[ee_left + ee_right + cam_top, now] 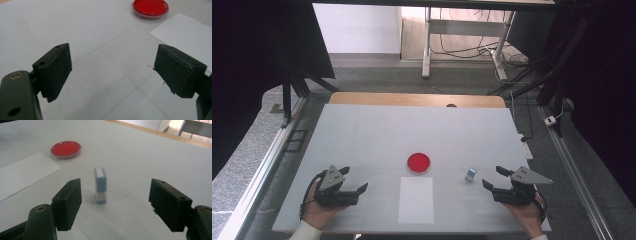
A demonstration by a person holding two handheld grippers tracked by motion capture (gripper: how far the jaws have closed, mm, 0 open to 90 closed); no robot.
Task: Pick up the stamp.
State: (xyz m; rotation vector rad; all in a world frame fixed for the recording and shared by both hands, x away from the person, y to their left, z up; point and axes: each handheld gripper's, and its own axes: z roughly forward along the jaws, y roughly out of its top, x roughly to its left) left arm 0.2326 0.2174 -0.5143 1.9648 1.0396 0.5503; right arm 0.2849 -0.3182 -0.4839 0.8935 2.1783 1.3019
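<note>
A small blue and white stamp-like block [470, 174] stands upright on the white table, right of centre; the right gripper view has the block [100, 185] just ahead of the jaws. A round red dish [418, 162] lies at the middle, with a white sheet of paper [416, 199] in front of it. My right gripper [494, 178] rests near the front right, open and empty, a short way right of the block. My left gripper [354, 179] rests at the front left, open and empty. The left gripper view has the red dish [150, 8] far ahead and the paper [186, 35] at its right.
The white table [362, 130] has a wooden strip along its far edge. Metal rails run down both sides of the table. Beyond it stand dark stands, a desk frame and loose cables on the floor.
</note>
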